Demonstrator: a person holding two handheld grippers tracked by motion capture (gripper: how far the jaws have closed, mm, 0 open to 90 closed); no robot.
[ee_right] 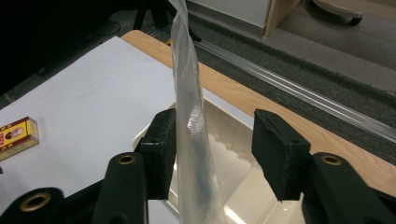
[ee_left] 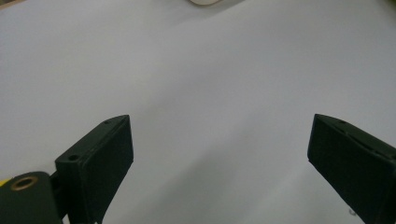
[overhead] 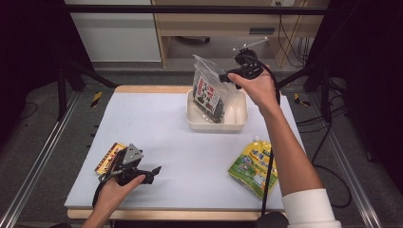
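A clear bag with a dark printed label stands upright in the white tray at the back of the mat. My right gripper is at the bag's top edge. In the right gripper view the bag's clear top runs up between the jaws and rests against the left one, with a wide gap to the right one, so the right gripper is open. The left gripper rests low over the mat near the front left. It is open, with nothing between its jaws.
A yellow and red packet lies on the white mat just left of my left hand. A green and yellow spouted pouch lies at the front right under my right forearm. Metal frame rails flank the table.
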